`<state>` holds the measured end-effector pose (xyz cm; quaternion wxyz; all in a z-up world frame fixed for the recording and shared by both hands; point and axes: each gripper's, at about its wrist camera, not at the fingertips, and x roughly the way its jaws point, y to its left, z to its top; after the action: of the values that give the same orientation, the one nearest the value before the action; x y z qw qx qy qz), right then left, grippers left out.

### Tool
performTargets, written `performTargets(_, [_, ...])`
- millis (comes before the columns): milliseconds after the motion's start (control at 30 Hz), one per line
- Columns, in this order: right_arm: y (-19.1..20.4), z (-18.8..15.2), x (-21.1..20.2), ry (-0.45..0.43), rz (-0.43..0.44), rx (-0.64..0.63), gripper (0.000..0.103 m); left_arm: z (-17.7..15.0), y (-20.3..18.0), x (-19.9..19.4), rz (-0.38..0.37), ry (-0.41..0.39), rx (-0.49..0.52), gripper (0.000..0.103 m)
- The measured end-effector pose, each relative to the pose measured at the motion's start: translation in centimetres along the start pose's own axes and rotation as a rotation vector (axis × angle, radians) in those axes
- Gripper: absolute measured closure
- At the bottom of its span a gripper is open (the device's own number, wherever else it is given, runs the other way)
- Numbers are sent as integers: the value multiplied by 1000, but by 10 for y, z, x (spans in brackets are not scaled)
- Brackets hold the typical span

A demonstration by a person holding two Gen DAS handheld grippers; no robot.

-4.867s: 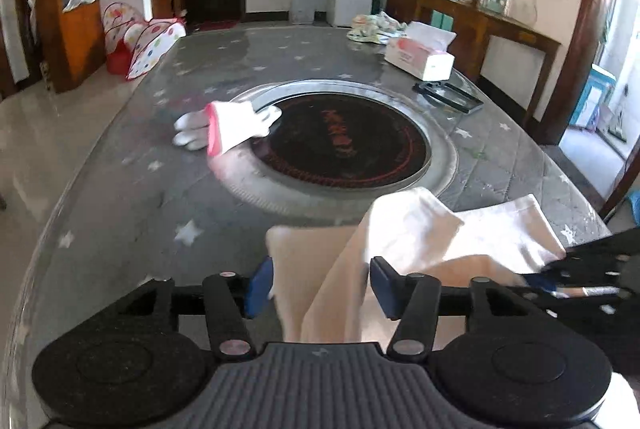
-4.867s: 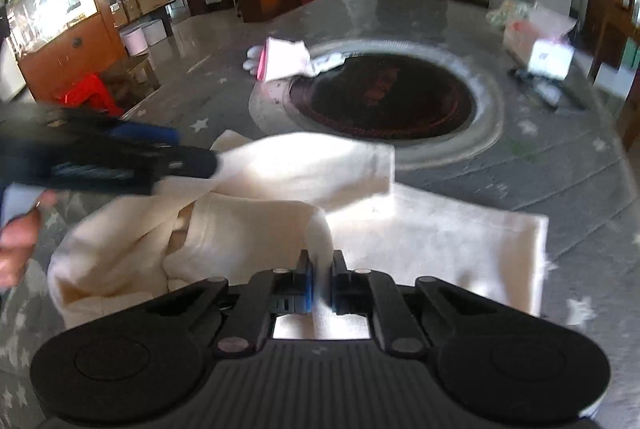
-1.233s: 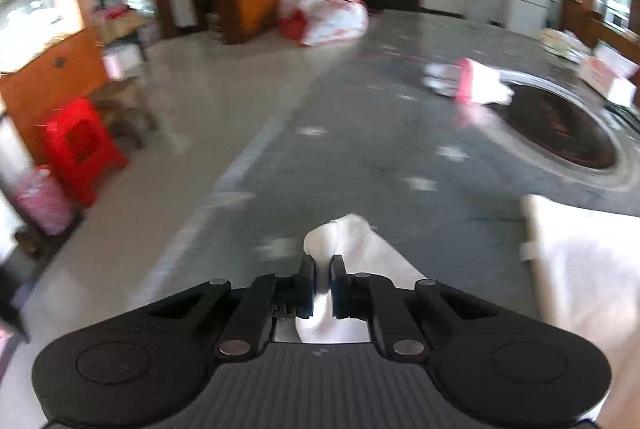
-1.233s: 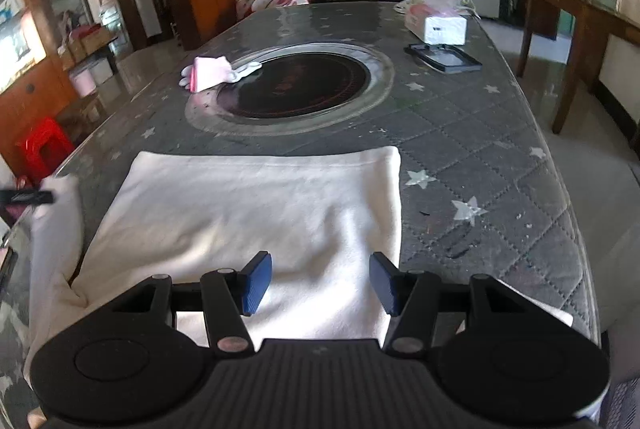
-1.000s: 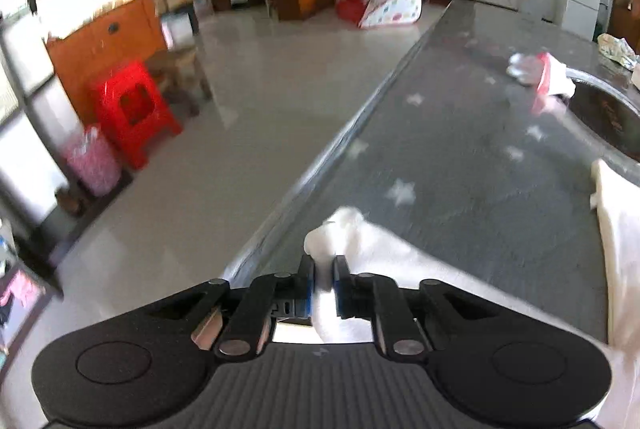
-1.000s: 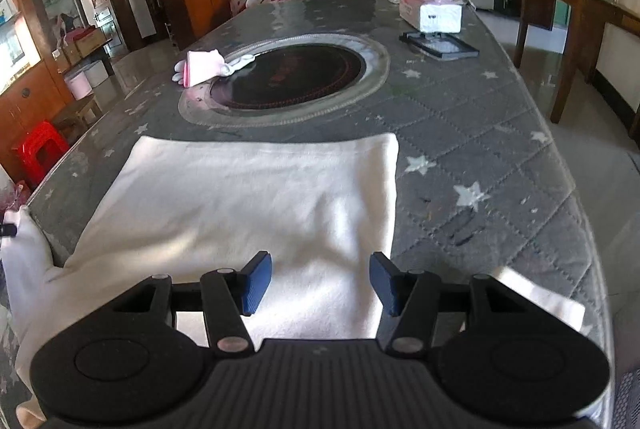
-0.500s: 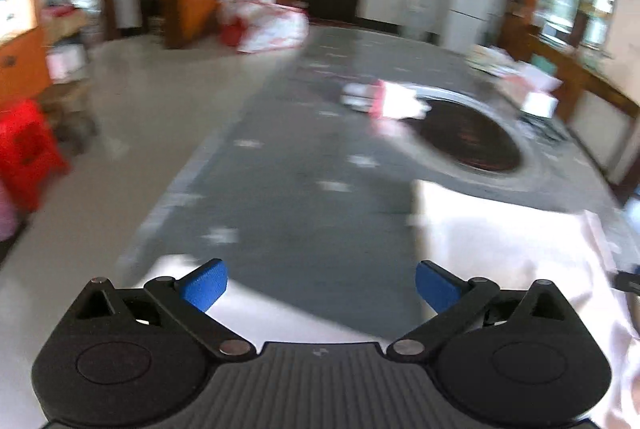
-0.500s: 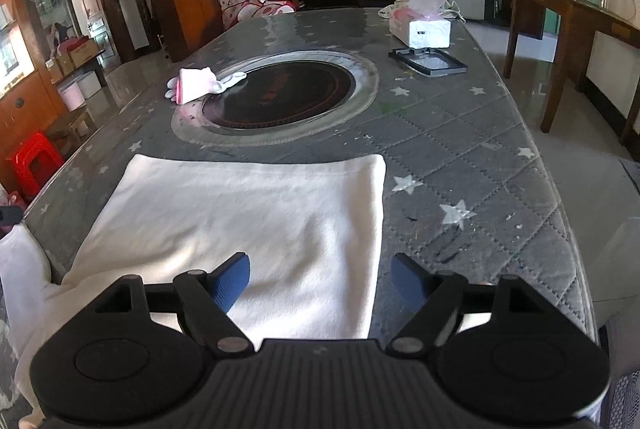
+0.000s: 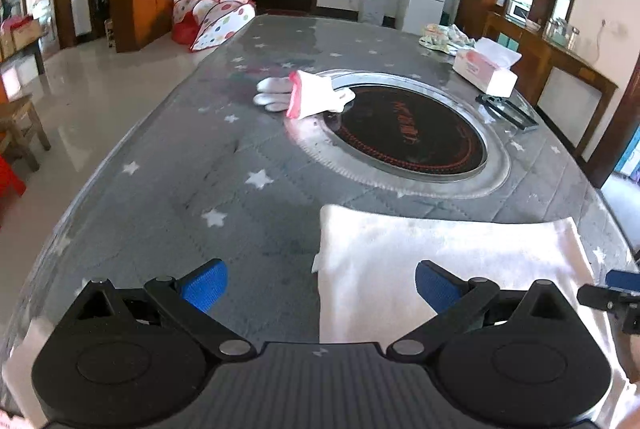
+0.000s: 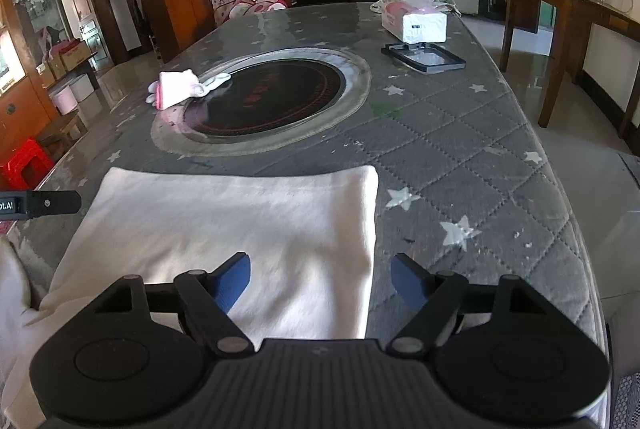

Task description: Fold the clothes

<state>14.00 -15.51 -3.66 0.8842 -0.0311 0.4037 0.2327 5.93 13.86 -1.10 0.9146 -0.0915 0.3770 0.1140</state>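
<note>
A: Where is the cream garment (image 10: 224,229) right now?

B: Spread flat on the near end of the grey starred tabletop (image 10: 460,157), filling the lower middle of the right wrist view. Its far hem runs straight just short of the round dark inset (image 10: 264,97). At the lower left of that view a sleeve or side part spills toward the table's edge.

A: And the tongs?

B: Both released. The left tongs (image 9: 318,285) hang wide apart at the bottom of the left wrist view, straddling the garment's left edge, with nothing between them. The right tongs (image 10: 320,277) are likewise spread, over the garment's right edge, gripping nothing.

A: Why poised there?

B: My guess is that the cloth has been laid smooth so a fold can start, and each pair sits over a near corner or side, ready to pinch it. I cannot tell whether either touches the fabric.

A: Anything in the way?

B: The pink-and-white gloves (image 9: 304,95) lie on the inset's rim, upper middle, well apart from the garment. The tissue box (image 10: 414,19) and black tray (image 10: 424,57) sit far back, upper right.
</note>
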Motion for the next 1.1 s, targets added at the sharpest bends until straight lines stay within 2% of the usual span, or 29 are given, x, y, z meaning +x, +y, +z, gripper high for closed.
performTargets(100, [-2,5,7,0,-4,6,31,4,-4,15,-1,23,18,4])
performTargets(167, [-4,10,13,0,-10,12,35,4,-4,24,-13,50,20,17])
performTargets(200, [-5,12,16,1,-15,15,37,4,-4,28,-20,63,21,19])
performTargets(333, [-12,20,26,1,-34,39,48,4,-5,42,-39,85,43,45])
performTargets(400, [-17,24,33,2,-43,58,59,6,-8,43,-46,69,76,62])
performTargets(467, [-20,27,38,3,-46,62,84,10,-9,45,-61,68,98,88])
performTargets(533, [-20,30,42,1,-56,49,97,16,-12,46,-60,55,125,92])
performTargets(667, [-18,38,40,-63,-77,32,99,25,-16,43,-56,-36,175,93])
performTargets(733, [-17,42,40,-99,-93,27,99,26,-17,48,-37,-58,198,92])
performTargets(800, [-17,43,49,-74,-115,17,99,26,-18,59,-16,-44,213,92])
performTargets(900, [-19,42,55,-50,-132,12,91,24,-15,70,0,-34,207,84])
performTargets(967, [-20,41,49,-46,-120,11,81,24,-13,68,20,-38,194,61])
performTargets(1033, [-18,39,39,-45,-94,-9,80,25,-10,62,33,-40,184,61])
performTargets(1100, [-12,35,28,-27,-55,-43,67,22,-8,48,6,-51,175,61])
